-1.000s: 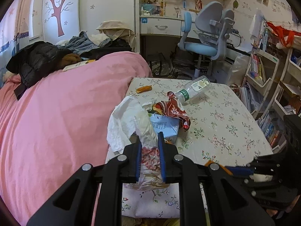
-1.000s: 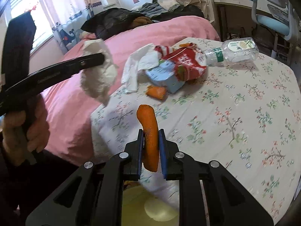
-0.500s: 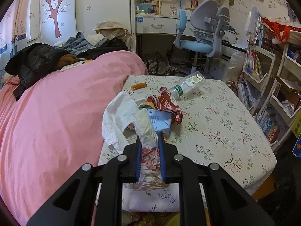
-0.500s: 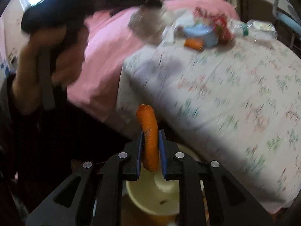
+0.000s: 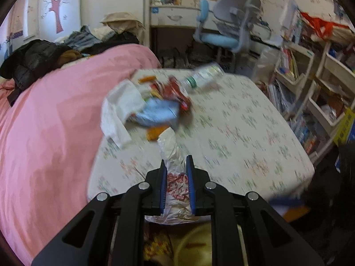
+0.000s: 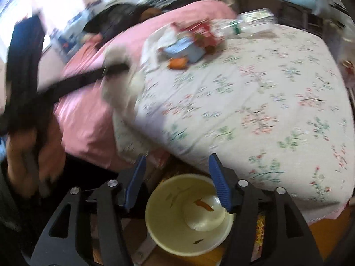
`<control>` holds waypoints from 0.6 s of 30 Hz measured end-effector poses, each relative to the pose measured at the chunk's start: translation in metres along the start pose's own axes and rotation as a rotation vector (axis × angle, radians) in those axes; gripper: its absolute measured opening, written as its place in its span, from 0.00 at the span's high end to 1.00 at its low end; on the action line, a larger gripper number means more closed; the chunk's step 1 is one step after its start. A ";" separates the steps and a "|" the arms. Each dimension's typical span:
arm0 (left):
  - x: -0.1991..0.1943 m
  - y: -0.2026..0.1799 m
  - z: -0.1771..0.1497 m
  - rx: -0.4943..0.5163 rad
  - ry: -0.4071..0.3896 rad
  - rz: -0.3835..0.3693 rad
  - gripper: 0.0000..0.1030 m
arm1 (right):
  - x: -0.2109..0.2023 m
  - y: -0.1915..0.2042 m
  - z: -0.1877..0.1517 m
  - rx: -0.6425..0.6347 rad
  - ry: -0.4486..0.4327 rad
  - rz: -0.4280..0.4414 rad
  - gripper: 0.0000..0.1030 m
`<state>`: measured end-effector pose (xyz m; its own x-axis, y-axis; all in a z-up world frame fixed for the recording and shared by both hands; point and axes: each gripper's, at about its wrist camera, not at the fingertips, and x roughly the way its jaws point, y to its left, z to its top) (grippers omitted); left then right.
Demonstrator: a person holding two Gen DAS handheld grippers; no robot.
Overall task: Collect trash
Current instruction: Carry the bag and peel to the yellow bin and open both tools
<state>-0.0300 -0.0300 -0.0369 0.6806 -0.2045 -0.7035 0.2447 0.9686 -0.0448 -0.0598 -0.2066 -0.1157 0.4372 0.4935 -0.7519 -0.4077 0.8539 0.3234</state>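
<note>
The right gripper (image 6: 177, 184) sits at the bottom of its frame with its blue-padded jaws opening and nothing between them; directly below, at lower centre, a pale yellow bin (image 6: 188, 215) holds an orange scrap (image 6: 204, 205) on its bottom. The left gripper (image 5: 176, 184), at the bottom centre of its own view, is clenched on a crumpled white plastic wrapper (image 5: 175, 177) with red print, which sticks out above and below the pads; the rim of the yellow bin shows beneath it at the lower edge. Beyond both grippers spreads a table under a floral cloth (image 5: 244, 133). In the upper middle of the left view, the remaining trash lies blurred in a heap: a white bag (image 5: 119, 102), a light blue carton (image 5: 159, 113), a red wrapper (image 5: 177, 88), an orange piece (image 5: 155, 132) and a clear plastic bottle (image 5: 204, 75) on its side. A pink bed (image 5: 55, 122) fills the left, a blue desk chair (image 5: 221, 28) the top.
</note>
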 end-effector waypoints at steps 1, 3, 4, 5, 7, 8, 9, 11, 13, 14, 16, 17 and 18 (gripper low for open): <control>0.001 -0.006 -0.006 0.008 0.015 -0.009 0.84 | -0.004 -0.005 0.003 0.020 -0.017 -0.006 0.43; 0.004 -0.020 -0.021 0.028 0.065 -0.040 0.84 | -0.011 -0.013 0.006 0.057 -0.055 -0.022 0.42; 0.007 -0.027 -0.029 0.038 0.100 -0.061 0.84 | -0.016 -0.017 0.007 0.073 -0.079 -0.037 0.42; 0.009 -0.033 -0.036 0.049 0.126 -0.073 0.84 | -0.021 -0.020 0.009 0.084 -0.103 -0.053 0.41; 0.013 -0.045 -0.050 0.078 0.190 -0.098 0.81 | -0.029 -0.024 0.009 0.098 -0.141 -0.077 0.40; 0.016 -0.054 -0.059 0.108 0.235 -0.113 0.72 | -0.032 -0.026 0.009 0.105 -0.158 -0.086 0.39; 0.017 -0.061 -0.066 0.141 0.258 -0.102 0.64 | -0.033 -0.028 0.009 0.108 -0.167 -0.090 0.39; 0.015 -0.070 -0.072 0.193 0.253 -0.067 0.46 | -0.034 -0.030 0.010 0.115 -0.181 -0.100 0.37; 0.011 -0.071 -0.072 0.212 0.232 -0.057 0.42 | -0.032 -0.031 0.010 0.122 -0.181 -0.107 0.35; 0.009 -0.067 -0.069 0.190 0.214 -0.052 0.35 | -0.032 -0.032 0.009 0.125 -0.179 -0.109 0.35; 0.006 -0.057 -0.064 0.135 0.183 -0.032 0.33 | -0.030 -0.034 0.008 0.129 -0.178 -0.115 0.33; 0.005 -0.049 -0.061 0.096 0.169 -0.019 0.32 | -0.029 -0.035 0.007 0.133 -0.175 -0.116 0.32; 0.004 -0.040 -0.058 0.053 0.157 -0.005 0.31 | -0.027 -0.036 0.006 0.140 -0.168 -0.114 0.31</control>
<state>-0.0770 -0.0619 -0.0791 0.5644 -0.1810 -0.8055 0.2870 0.9578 -0.0141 -0.0517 -0.2500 -0.1032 0.6061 0.4035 -0.6855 -0.2382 0.9143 0.3276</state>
